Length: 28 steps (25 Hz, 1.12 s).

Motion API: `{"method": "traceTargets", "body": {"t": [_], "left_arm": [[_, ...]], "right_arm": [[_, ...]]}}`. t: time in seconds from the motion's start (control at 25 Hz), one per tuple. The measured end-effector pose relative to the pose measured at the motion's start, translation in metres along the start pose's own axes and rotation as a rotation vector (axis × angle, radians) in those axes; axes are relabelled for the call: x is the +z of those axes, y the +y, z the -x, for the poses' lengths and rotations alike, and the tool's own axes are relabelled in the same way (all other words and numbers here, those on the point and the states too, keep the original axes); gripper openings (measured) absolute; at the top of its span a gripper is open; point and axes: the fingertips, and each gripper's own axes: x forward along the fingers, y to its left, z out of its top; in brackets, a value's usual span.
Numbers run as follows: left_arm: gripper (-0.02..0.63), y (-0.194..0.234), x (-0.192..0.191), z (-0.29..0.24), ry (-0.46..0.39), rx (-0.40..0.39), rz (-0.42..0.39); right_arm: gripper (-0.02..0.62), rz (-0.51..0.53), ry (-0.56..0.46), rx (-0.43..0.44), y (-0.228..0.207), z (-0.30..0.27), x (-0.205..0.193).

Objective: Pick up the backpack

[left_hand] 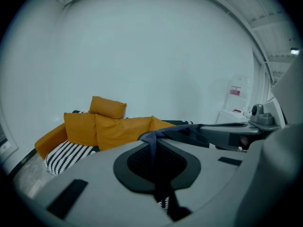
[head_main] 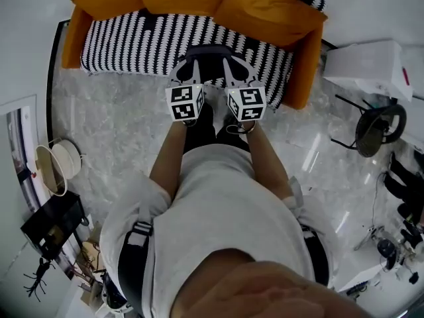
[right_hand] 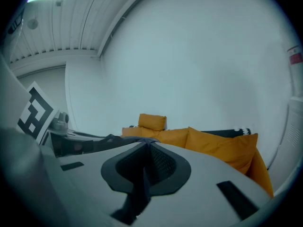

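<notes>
The backpack [head_main: 201, 126] is dark and hangs below my two grippers, mostly hidden by them and the person's arms. Its dark top strap [head_main: 209, 50] arches between the two sets of jaws. My left gripper [head_main: 187, 63] is shut on that strap [left_hand: 152, 148], which runs pinched through its jaws. Side by side with it, my right gripper [head_main: 233, 63] is shut on the same strap [right_hand: 141, 174]. Both are held up in front of the orange sofa [head_main: 301, 38]. Each gripper view shows the other gripper beside it.
The sofa has a black-and-white striped seat [head_main: 152, 42] and orange cushions [left_hand: 108, 107]. A white box [head_main: 368, 63] and a black stand [head_main: 376, 128] are on the floor at the right. A round pale object [head_main: 56, 165] and a black case [head_main: 53, 222] lie at the left.
</notes>
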Motion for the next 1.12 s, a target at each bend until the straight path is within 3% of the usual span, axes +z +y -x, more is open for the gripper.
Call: {"method": "traceTargets", "body": {"t": [0.48,0.76,1.12], "left_arm": [[0.017,-0.052,0.043,0.037,-0.11,0.02,-0.05],[0.015,-0.072,0.07,0.064,-0.189,0.038,-0.055],[0.017,-0.096,0.112,0.104,-0.287,0.046,-0.155]], "right_arm": [[0.051,0.103,-0.101,0.0,-0.011,0.059,0.047],[0.051,0.094,-0.143,0.014,-0.005,0.093,0.072],[0.051,0.158,-0.206,-0.012,0.004,0.13,0.114]]}}
